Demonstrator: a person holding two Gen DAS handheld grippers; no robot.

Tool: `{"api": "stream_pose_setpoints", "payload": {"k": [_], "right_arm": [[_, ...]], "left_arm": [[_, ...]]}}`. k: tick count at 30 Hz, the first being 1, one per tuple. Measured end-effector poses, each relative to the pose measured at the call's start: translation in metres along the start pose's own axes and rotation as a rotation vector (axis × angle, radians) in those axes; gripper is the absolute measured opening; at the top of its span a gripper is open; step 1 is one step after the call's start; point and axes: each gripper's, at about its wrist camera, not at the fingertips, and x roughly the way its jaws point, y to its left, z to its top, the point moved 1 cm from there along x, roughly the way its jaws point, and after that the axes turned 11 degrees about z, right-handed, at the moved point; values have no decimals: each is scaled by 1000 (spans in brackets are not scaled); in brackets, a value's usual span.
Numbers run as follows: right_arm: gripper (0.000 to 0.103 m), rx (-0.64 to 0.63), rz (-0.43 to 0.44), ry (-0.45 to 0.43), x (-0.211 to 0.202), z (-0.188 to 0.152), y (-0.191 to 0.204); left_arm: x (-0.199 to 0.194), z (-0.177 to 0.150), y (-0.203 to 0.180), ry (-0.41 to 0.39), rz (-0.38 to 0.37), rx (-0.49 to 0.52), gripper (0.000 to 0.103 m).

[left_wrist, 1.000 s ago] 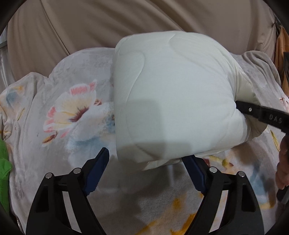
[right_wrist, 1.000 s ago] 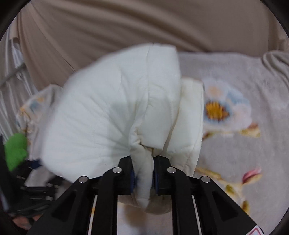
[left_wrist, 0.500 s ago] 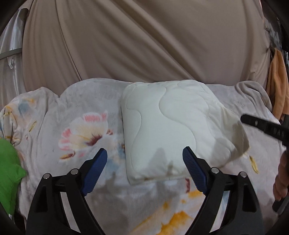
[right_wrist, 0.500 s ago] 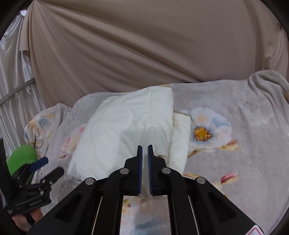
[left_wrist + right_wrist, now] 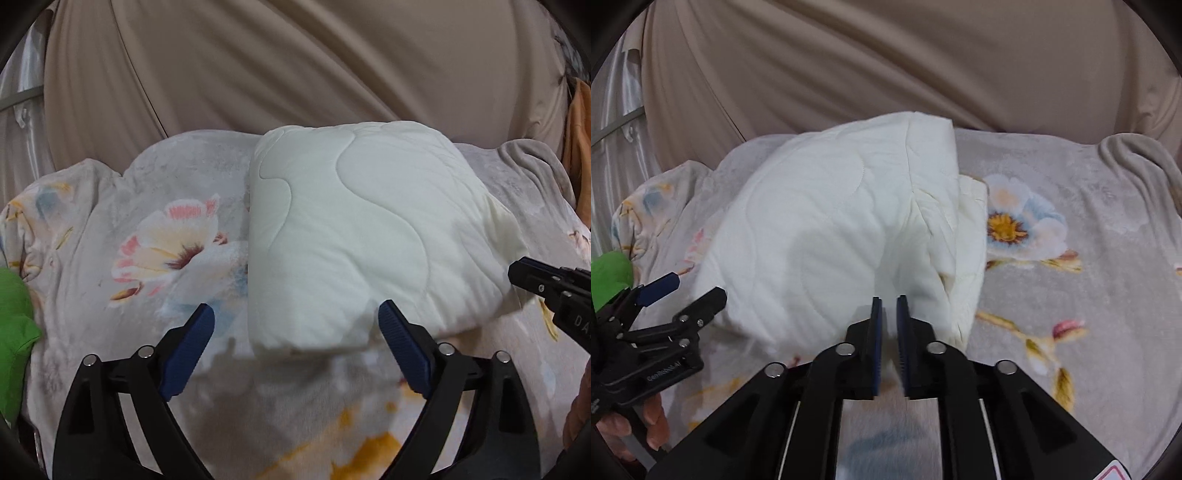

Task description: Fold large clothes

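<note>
A white quilted piece (image 5: pixel 351 236), folded into a thick square bundle, lies on a floral blanket (image 5: pixel 147 251). My left gripper (image 5: pixel 295 312) is just short of the bundle's near edge. Its jaws are wide apart and still opening, and the blue pads (image 5: pixel 192 343) touch nothing. In the right wrist view the bundle (image 5: pixel 827 236) shows its stacked folded edges on the right side. My right gripper (image 5: pixel 888 301) sits before its near corner, jaws opening a narrow crack with no cloth pinched. The right gripper's tip (image 5: pixel 524 273) shows beside the bundle's right corner.
A beige curtain (image 5: pixel 295 74) hangs behind the bed. A green cloth (image 5: pixel 14 314) lies at the left edge, and an orange cloth (image 5: pixel 580 147) hangs at the far right. A hand (image 5: pixel 646 417) holds the left gripper (image 5: pixel 690 291). The blanket (image 5: pixel 1071 295) is bare right of the bundle.
The right gripper let go of the bundle's fold and drew back, then parted slightly. The left gripper also drew back and its jaws widened. The bundle now rests flat on the blanket.
</note>
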Motion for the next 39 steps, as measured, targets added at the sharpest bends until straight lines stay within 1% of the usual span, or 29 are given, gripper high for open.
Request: {"api": "stream_pose_setpoints", "payload": {"k": [1, 2, 3, 6, 8, 10, 13, 15, 17, 20, 24, 39], "right_arm": [[22, 6, -5, -6, -8, -8, 3], [27, 10, -13, -6, -13, -15, 5], [34, 10, -35, -2, -17, -25, 8], [40, -8, -119, 10, -21, -52, 12], [46, 8, -138, 23, -20, -68, 11], [47, 23, -143, 34, -19, -78, 9], [48, 26, -181, 24, -16, -88, 8], [49, 8, -198, 18, -16, -88, 11], [54, -19, -212, 8, -15, -88, 16], [55, -39, -224, 13, -13, -89, 19], [56, -27, -224, 18, -13, -90, 18], [57, -36, -218, 20, -11, -92, 30]], "left_arm": [[-7, -9, -1, -5, -4, 3, 92], [-11, -17, -1, -8, -9, 6, 94], [-15, -26, -3, -8, -8, 11, 94], [-22, -49, -12, -11, -7, 32, 94], [-23, -59, -19, -13, 4, 50, 94], [-27, -61, -21, -18, 16, 51, 94], [-29, -62, -19, -30, 54, 28, 97], [-27, -62, -18, -23, 52, 21, 97], [-25, -62, -19, -15, 63, 23, 97], [-24, -63, -20, -14, 79, 25, 97], [-27, -64, -22, -30, 100, 34, 97], [-25, -65, -22, -26, 103, 45, 97]]}}
